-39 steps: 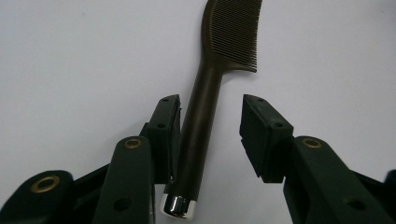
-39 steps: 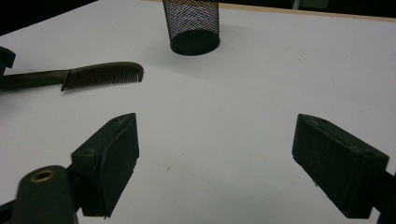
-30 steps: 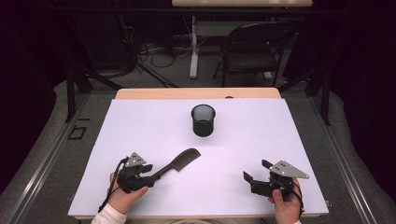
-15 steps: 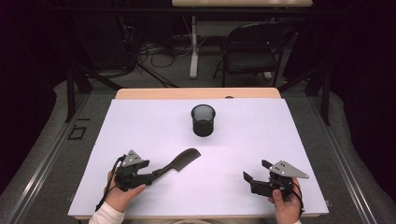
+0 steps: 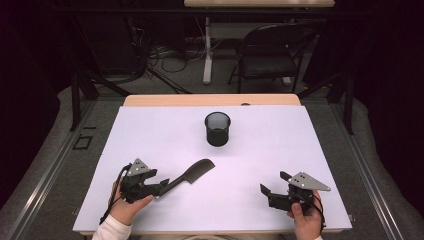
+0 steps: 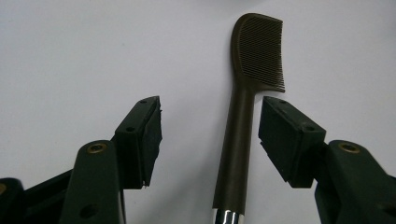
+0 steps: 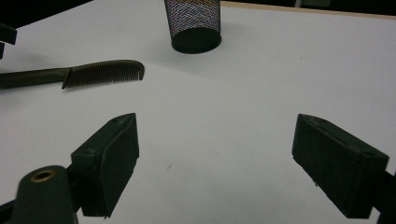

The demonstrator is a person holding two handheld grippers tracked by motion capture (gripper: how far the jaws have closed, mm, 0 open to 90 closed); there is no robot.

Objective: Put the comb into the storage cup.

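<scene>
Comb [image 6: 247,93] lies flat on the white table [image 5: 300,150], at about seven o'clock from the mesh cup [image 5: 217,129], its handle running between the left gripper [image 6: 210,126] jaws. Those jaws have just been opening, pads clear of the handle, so it looks like a release. Right gripper [image 7: 215,154] waits at five o'clock, jaws wide, holding nothing.

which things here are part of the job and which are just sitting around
In the job: comb lying on the table between the open jaws of the left gripper, untouched by the pads; mesh cup standing upright.
Just there: right gripper, open and idle; chair behind the table.
</scene>
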